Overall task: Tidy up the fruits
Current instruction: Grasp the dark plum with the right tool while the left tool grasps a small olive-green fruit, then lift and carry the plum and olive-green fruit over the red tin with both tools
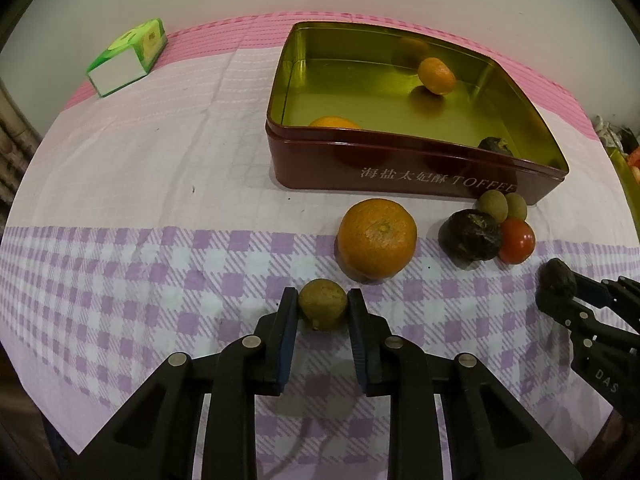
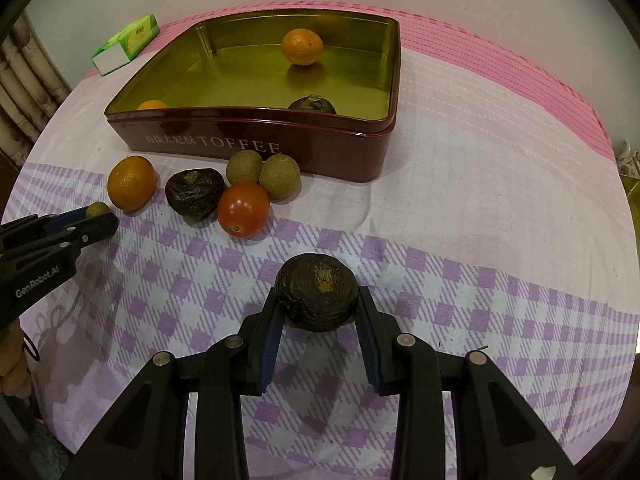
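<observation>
My left gripper (image 1: 323, 307) pinches a small brownish-green round fruit (image 1: 322, 309) low over the checked cloth (image 1: 120, 280), pads pressed on both its sides. My right gripper (image 2: 318, 307) is clamped on a dark wrinkled fruit (image 2: 317, 291), also just above the cloth.

The cloth lies bare and open to the left of my left gripper and to the right of my right one. Ahead stands the maroon tin (image 2: 248, 142), its near wall close behind the loose fruit; its gold floor is mostly free. The table's far edge runs just behind the tin, against a pale wall. A green carton (image 1: 128, 56) sits well apart at the far left corner.

The held dark fruit is puckered, nearly black, with a tan stem scar on top.

Loose on the cloth: one large orange (image 1: 377, 238), one dark wrinkled fruit (image 2: 194, 194), one red tomato (image 2: 243, 209), two small brownish-green fruits (image 2: 262, 172) touching each other by the tin wall. In the tin: two oranges (image 2: 302, 46) and one dark fruit (image 2: 312, 105) behind the near wall.
</observation>
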### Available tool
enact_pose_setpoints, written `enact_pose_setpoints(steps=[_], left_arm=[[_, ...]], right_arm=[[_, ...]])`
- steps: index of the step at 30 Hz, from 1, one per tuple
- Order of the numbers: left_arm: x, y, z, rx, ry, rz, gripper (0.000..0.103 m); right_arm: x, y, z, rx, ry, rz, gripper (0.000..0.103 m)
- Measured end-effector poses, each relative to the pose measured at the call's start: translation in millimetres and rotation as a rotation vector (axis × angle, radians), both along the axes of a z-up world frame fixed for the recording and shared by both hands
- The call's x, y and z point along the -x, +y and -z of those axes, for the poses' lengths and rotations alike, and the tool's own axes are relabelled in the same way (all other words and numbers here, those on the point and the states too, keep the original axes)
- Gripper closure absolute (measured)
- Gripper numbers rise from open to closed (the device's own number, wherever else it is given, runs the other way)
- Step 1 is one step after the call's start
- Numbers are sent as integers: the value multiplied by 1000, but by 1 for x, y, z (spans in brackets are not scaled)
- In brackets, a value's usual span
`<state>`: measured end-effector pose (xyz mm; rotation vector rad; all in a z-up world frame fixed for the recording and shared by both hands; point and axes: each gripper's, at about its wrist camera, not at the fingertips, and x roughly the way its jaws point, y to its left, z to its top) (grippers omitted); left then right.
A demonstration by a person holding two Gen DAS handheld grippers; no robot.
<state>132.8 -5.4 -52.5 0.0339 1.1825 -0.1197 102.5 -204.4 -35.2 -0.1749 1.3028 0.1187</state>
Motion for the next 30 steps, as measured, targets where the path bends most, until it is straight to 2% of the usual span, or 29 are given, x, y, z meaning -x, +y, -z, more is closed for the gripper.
enact_pose_setpoints(steps=[18,30], left_arm=[[6,0,-7,-10,-11,1,77],[4,-5,-21,-2,-30,9,77]], right_arm=[[1,-1,-3,7,18,5,71],[0,-12,-27,3,-12,11,72]])
